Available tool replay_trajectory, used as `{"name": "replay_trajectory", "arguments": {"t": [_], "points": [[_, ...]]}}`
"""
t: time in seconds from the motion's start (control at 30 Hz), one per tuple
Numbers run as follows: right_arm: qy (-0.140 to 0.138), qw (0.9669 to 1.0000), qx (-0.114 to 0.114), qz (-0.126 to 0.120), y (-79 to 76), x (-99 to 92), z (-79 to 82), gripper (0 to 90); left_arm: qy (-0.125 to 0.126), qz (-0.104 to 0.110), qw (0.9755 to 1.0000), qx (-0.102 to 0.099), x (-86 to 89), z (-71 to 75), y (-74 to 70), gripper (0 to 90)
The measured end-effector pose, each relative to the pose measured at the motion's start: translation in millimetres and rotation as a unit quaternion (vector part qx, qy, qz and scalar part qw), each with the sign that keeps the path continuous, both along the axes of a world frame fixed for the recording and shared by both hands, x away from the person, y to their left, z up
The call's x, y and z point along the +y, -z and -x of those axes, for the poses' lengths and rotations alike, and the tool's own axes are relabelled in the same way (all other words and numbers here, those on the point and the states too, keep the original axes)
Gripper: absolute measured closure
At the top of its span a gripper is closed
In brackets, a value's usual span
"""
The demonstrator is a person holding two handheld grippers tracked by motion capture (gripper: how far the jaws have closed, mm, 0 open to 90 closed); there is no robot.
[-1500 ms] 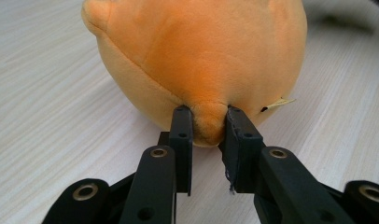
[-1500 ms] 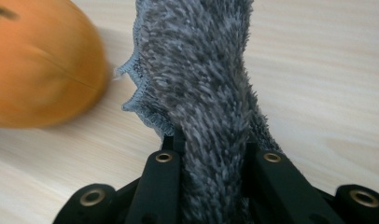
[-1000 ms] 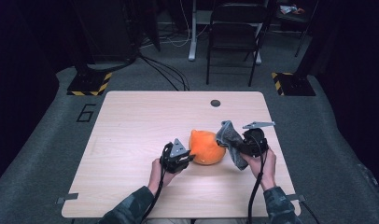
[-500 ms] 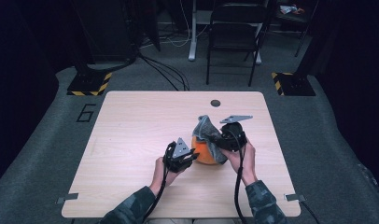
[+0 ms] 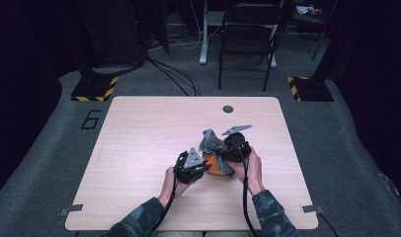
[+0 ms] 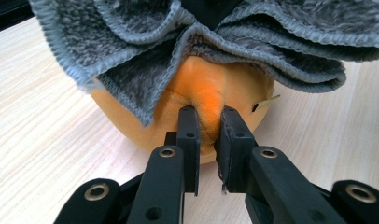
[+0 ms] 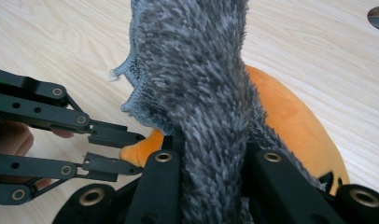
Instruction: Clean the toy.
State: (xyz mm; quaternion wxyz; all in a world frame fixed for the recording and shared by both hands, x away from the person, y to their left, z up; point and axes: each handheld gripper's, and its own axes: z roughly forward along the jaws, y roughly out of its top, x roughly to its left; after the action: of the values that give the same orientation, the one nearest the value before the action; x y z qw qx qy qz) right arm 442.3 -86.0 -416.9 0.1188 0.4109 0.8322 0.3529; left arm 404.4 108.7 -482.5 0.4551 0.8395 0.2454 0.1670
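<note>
An orange plush toy (image 5: 217,168) lies on the wooden table (image 5: 139,138), near the front middle. My left gripper (image 5: 204,167) is shut on a small fold of the orange plush toy (image 6: 234,88); the left gripper's (image 6: 207,114) jaws have just been closing on it. A grey fuzzy cloth (image 5: 212,143) hangs bunched from my right gripper (image 5: 222,152), which is shut on it. The grey cloth (image 6: 271,37) drapes over the top of the toy. In the right gripper view the grey cloth (image 7: 201,70) hides the right gripper's (image 7: 211,147) jaw tips, with the orange toy (image 7: 290,121) behind and the left gripper (image 7: 137,153) at left.
A small dark round disc (image 5: 228,108) sits near the table's far edge. A black chair (image 5: 248,34) stands beyond the table. Yellow-and-black striped bases (image 5: 95,89) rest on the grey floor at both far corners.
My right gripper has carried the grey cloth leftward, from beside the orange toy to over its top. The left hand has stayed at the toy's left side.
</note>
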Motion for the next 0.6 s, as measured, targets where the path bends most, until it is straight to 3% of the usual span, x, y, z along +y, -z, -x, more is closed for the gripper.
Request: {"name": "replay_trajectory", "arguments": {"t": [0.1,0.6], "points": [[0.013,0.9998,-0.009,0.015,-1.3,-2.2,1.5,77.7,0.001,0.005,1.0,0.002,-0.2,-0.2,0.4,80.5],[0.075,0.9971,0.006,0.009,7.0,-42.0,-5.5,77.7,0.001,0.014,0.9999,0.004,1.4,-1.3,2.1,80.0]]}}
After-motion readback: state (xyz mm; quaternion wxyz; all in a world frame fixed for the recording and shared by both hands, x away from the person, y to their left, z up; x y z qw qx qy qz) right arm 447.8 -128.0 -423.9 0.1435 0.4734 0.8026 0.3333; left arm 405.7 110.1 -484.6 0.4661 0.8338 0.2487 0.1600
